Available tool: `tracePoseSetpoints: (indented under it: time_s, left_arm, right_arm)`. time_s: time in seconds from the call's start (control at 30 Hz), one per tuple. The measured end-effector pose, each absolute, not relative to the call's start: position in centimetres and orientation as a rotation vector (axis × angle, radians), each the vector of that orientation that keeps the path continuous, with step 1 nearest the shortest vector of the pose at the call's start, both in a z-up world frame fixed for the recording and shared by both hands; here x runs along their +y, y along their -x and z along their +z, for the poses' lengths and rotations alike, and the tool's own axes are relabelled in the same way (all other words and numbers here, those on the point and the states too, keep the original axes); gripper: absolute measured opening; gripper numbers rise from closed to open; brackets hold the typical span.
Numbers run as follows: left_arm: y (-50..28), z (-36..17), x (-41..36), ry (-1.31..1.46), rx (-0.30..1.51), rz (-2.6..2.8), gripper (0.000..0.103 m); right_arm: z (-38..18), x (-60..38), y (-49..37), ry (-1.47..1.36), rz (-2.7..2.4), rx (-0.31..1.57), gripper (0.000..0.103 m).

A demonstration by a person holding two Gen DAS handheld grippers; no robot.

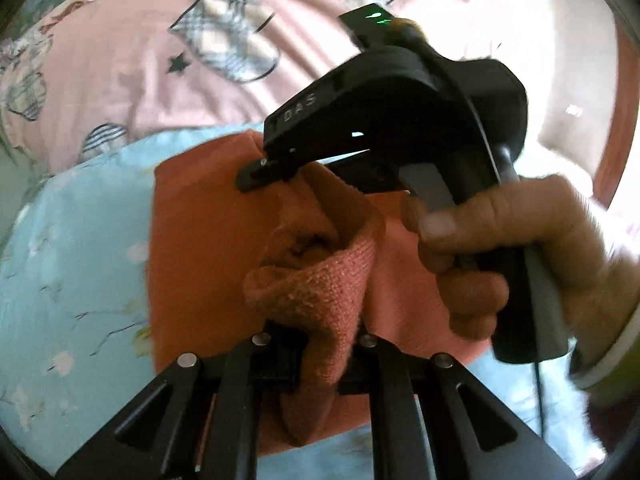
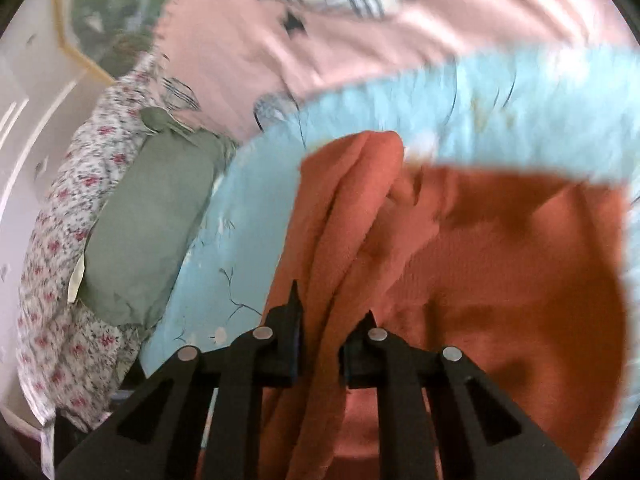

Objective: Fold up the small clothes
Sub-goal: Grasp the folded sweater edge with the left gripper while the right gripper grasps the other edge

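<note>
Left wrist view: the left gripper (image 1: pixel 320 354) pinches a bunched fold of the orange cloth (image 1: pixel 200 248), which rises between its fingers and spreads ahead of it over a blue sheet (image 1: pixel 80 248). Just beyond, the right gripper (image 1: pixel 266 172) reaches in from the right, its tips on the same cloth, held by a hand (image 1: pixel 520 248). A pink cover (image 1: pixel 132 72) lies farther off.

Right wrist view: the right gripper (image 2: pixel 320 344) is closed on a hanging ridge of the cloth (image 2: pixel 500 260), which runs up between its fingers. The rest spreads to its right on the blue sheet (image 2: pixel 224 232). A green pillow (image 2: pixel 148 220) sits to its left.
</note>
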State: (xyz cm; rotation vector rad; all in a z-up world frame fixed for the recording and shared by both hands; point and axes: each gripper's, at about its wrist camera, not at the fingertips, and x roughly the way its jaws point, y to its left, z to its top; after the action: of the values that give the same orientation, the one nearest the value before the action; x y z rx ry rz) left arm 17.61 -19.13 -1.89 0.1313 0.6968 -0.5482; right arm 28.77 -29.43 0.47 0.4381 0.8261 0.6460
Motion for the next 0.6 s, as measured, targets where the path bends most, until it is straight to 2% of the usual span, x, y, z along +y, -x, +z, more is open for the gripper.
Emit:
tracePoseSetpoints:
  time_s: [0.13,0.33,0.6]
  left_arm:
    - [-17.6,-1.1,-23.1,-0.040,0.721,-0.666,0.010]
    - [-18.7,-5.7,-28.4,-0.019,0.873,-0.725,0.010]
    - [-18.0,-6.3,-29.4,-0.085,0.854,-0.714,0.011]
  right_arm:
    - [1.3,-34.6,-27.4,-0.388,0.572,0.802,0.016]
    - [-4.9,-40.4,-28.1,-0.440,0.467,0.923,0.016]
    - [-5.5,-40.7,-27.7,-0.433,0.459,0.886,0.016]
